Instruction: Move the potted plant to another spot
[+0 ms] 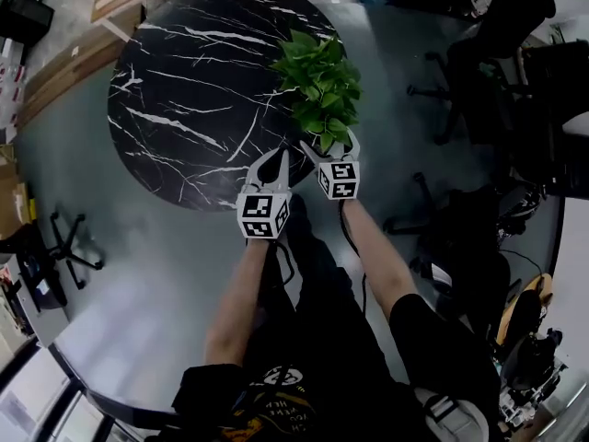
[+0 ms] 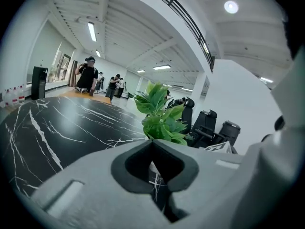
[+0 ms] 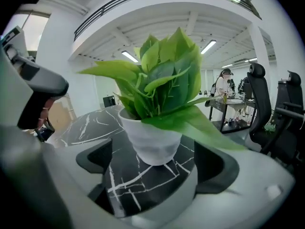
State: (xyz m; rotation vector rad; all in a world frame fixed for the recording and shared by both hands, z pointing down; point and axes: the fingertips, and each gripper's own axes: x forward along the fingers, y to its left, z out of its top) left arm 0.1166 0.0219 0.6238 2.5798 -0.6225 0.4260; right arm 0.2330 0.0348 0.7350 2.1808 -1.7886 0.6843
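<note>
Two jaws of right hand-held gripper (image 1: 329,147) spread wide, nothing pinched. Potted plant (image 1: 319,86) upright at near right rim of tabletop (image 1: 184,90), dead ahead of that gap, white pot just beyond the pads, not touching. Left hand-held gripper (image 1: 279,161) pressed together, empty; plant ahead and to its right. Right one judged nearer and better aligned.

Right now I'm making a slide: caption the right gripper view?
Open right tool framing a white-potted plant on a black marble table.

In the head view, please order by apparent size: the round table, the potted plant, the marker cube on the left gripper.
1. round table
2. potted plant
3. marker cube on the left gripper, though nearest the camera
</note>
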